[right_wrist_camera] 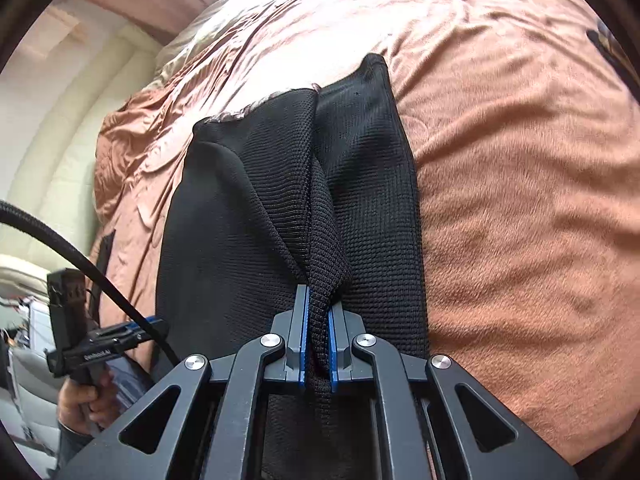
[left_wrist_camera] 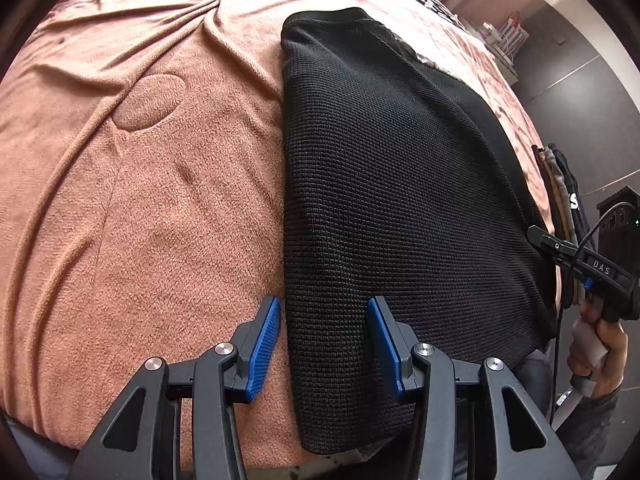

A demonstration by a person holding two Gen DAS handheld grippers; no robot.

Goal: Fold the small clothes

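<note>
One black knit garment on the pink blanket, two claws.
Only the right wrist view shows the right claw clamped on a garment fold; left claw gapes half-wide, empty, straddling the garment's edge.

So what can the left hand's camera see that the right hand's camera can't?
Only the left wrist view shows the left gripper open over the near edge of the black knit garment, and an oval patch on the blanket. Only the right wrist view shows the right gripper shut on a pinched-up fold of the garment, and its raised flap. Both show the garment lying on the pinkish-brown blanket.
</note>
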